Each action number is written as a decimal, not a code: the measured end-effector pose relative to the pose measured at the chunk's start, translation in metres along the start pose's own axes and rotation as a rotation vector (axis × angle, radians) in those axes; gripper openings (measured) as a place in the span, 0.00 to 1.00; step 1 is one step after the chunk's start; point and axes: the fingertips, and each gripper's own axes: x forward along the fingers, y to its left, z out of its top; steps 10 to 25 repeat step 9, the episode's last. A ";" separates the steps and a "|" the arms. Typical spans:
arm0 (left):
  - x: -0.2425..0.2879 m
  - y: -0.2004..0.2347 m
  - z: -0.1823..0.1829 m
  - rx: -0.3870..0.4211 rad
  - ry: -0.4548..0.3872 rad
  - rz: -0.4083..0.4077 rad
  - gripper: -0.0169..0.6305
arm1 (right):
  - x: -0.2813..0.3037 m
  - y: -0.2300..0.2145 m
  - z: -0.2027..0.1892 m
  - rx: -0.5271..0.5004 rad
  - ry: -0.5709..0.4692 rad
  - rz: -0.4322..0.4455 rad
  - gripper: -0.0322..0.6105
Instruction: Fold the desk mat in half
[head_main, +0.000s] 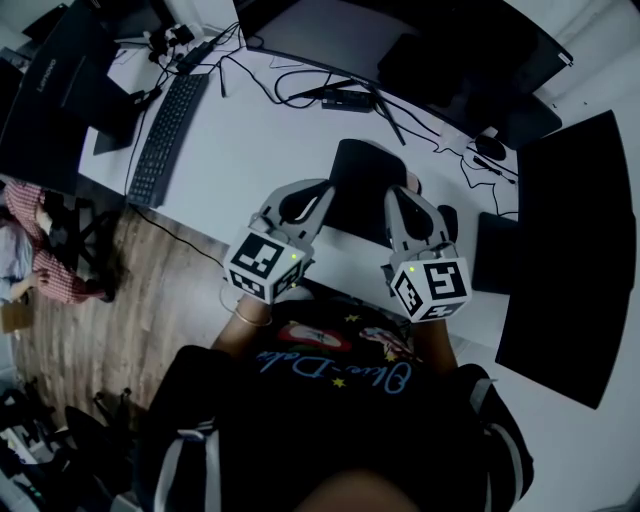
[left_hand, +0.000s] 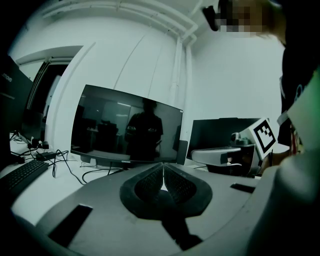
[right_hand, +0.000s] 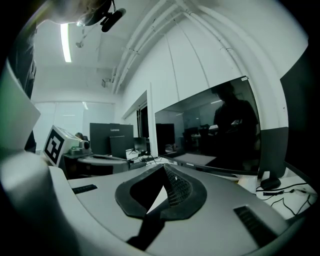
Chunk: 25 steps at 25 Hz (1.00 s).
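Observation:
A dark desk mat (head_main: 358, 185) lies on the white desk (head_main: 250, 150) just beyond my hands; its near part is hidden behind the grippers, so I cannot tell how it is folded. My left gripper (head_main: 322, 188) hovers at the mat's left edge and my right gripper (head_main: 398, 195) at its right edge, both pointing away from me. In the left gripper view the left gripper (left_hand: 162, 170) is shut, pads together with nothing between them. The right gripper (right_hand: 164, 171) in its own view is likewise shut and empty. Neither gripper view shows the mat.
A wide curved monitor (head_main: 400, 50) stands at the back of the desk, with cables (head_main: 330, 95) in front of it. A black keyboard (head_main: 165, 135) lies at the left, a mouse (head_main: 490, 146) and a large black panel (head_main: 570, 260) at the right. Wooden floor (head_main: 150, 290) lies below left.

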 end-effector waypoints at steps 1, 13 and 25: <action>-0.002 0.000 0.001 -0.001 -0.003 0.001 0.04 | 0.000 0.002 0.001 -0.002 -0.002 0.001 0.05; -0.008 -0.003 0.005 0.002 -0.021 0.001 0.04 | -0.005 0.005 0.005 -0.004 -0.017 0.007 0.05; -0.008 -0.003 0.005 0.002 -0.021 0.001 0.04 | -0.005 0.005 0.005 -0.004 -0.017 0.007 0.05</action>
